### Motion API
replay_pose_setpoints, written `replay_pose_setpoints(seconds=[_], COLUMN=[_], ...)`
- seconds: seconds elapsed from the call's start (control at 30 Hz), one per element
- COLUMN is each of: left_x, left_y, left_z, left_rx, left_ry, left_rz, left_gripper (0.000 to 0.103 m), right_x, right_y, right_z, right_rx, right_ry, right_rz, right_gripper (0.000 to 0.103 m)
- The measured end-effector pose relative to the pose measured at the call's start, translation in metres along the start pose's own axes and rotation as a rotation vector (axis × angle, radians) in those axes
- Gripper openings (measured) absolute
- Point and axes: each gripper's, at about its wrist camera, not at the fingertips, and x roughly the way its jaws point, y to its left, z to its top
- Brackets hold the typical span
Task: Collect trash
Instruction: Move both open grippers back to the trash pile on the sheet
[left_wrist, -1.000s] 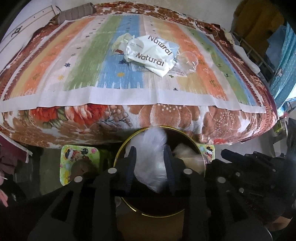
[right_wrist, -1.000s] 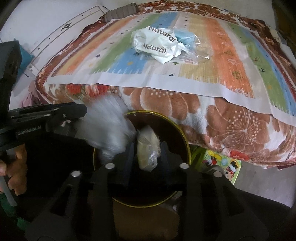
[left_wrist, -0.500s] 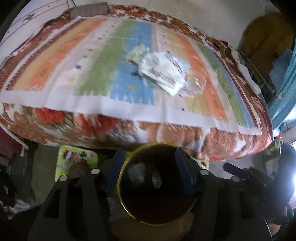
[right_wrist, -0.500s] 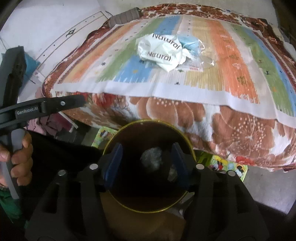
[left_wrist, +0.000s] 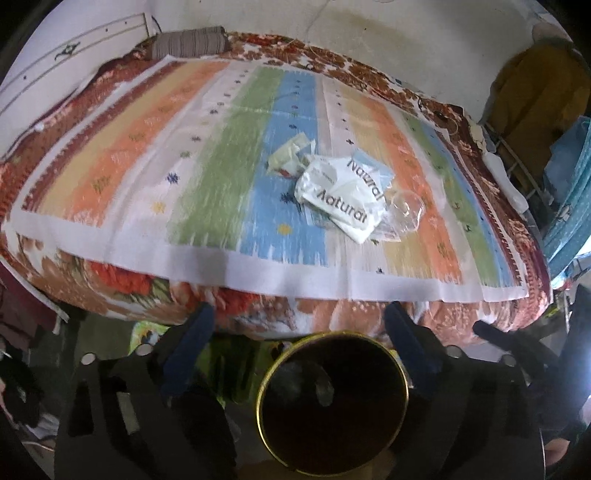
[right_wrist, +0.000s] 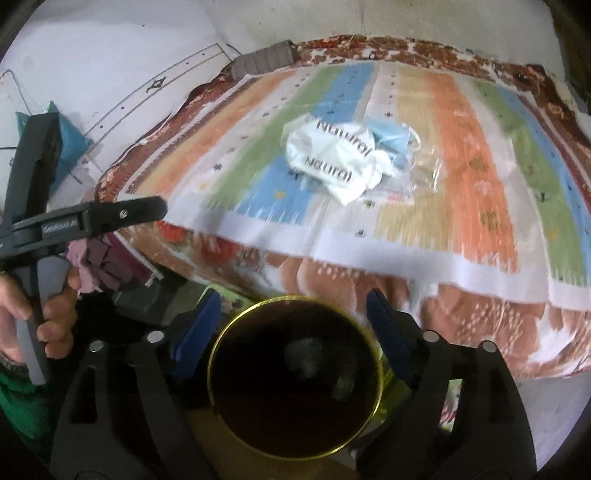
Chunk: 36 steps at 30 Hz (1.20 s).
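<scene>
Both the left gripper (left_wrist: 299, 328) and right gripper (right_wrist: 291, 314) have just been opening and now gape empty over the gold-rimmed bin (left_wrist: 400, 373), the wads they pinched a second ago lying inside it, while the remaining trash pile (left_wrist: 343, 199) sits ahead beyond the bed's edge (left_wrist: 258, 273).

Black plastic grippers with blue-padded fingers (right_wrist: 197, 325), silver screws, white lettering; a green sleeve (right_wrist: 18, 402).
</scene>
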Motion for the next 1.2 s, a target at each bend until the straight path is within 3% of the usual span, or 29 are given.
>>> replay_pose_setpoints(seconds=[0.13, 0.33, 0.63, 0.93, 1.07, 1.2], left_x=[0.007, 0.023, 0.046, 0.067, 0.07, 0.089], left_y=[0.002, 0.013, 0.013, 0.027, 0.031, 0.035], left_z=[0.017, 0.046, 0.085, 0.106, 0.113, 0.122], left_rx=[-0.001, -0.048, 0.013, -0.043, -0.056, -0.068], left_ry=[-0.009, 0.005, -0.044, -0.052, -0.136, -0.11], left_rz=[0.013, 0.01, 0.063, 0.019, 0.048, 0.04], left_gripper=[0.097, 0.097, 0.097, 0.097, 0.097, 0.097], right_x=[0.008, 0.024, 0.047, 0.075, 0.084, 0.089], right_y=[-0.003, -0.015, -0.025, -0.048, -0.053, -0.052], right_z=[0.021, 0.049, 0.076, 0.098, 0.105, 0.112], right_rx=[-0.015, -0.025, -0.034, -0.005, -0.007, -0.023], right_ry=[-0.01, -0.016, -0.034, -0.008, -0.006, -0.018], right_rz=[-0.003, -0.025, -0.021, -0.03, -0.019, -0.012], right_gripper=[0.091, 0.094, 0.094, 0.094, 0.093, 0.09])
